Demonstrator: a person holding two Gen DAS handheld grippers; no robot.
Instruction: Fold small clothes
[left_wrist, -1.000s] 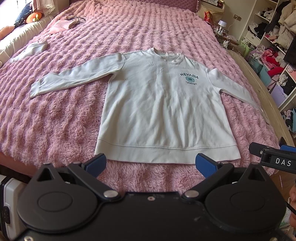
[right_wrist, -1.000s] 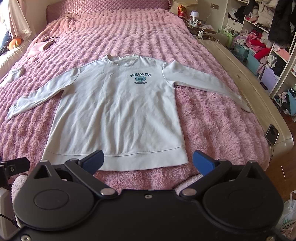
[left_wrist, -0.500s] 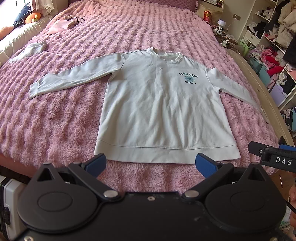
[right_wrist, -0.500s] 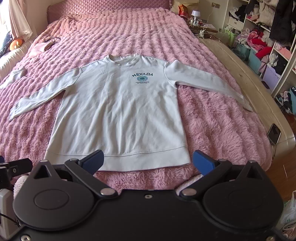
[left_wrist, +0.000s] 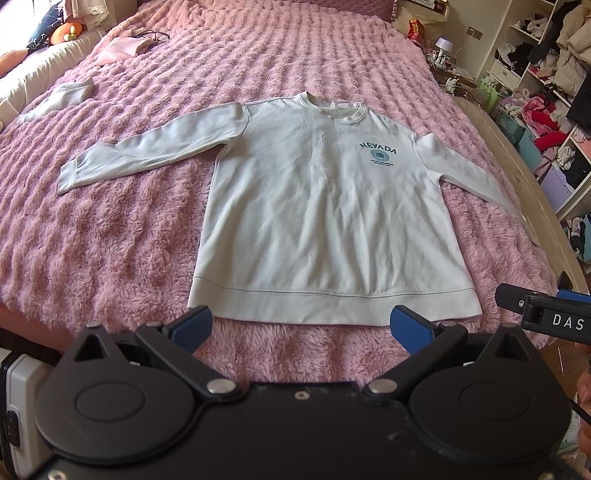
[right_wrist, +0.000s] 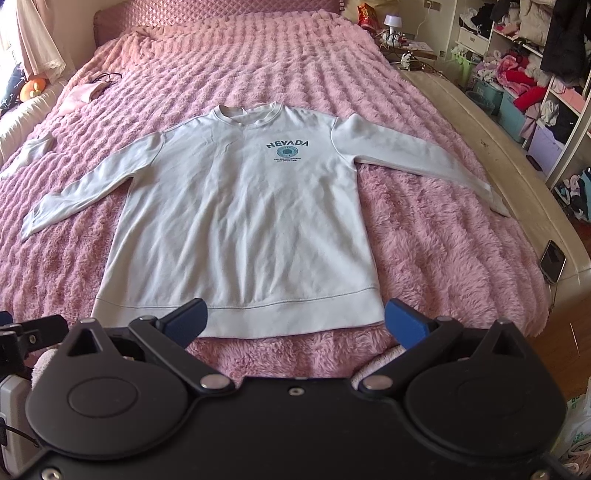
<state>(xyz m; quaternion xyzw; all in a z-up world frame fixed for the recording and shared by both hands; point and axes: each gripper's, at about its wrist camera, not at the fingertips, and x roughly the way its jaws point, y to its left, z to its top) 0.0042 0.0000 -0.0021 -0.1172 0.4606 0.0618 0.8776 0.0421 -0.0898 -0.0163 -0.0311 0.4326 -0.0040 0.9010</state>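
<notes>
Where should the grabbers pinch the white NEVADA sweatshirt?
Probably the white NEVADA sweatshirt is best pinched at its thick bottom hem band, coming from the near bed edge. It lies flat, hem nearest both open grippers, left gripper and right gripper.

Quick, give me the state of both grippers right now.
Left gripper: open, holding nothing, short of the white sweatshirt hem.
Right gripper: open, holding nothing.
</notes>
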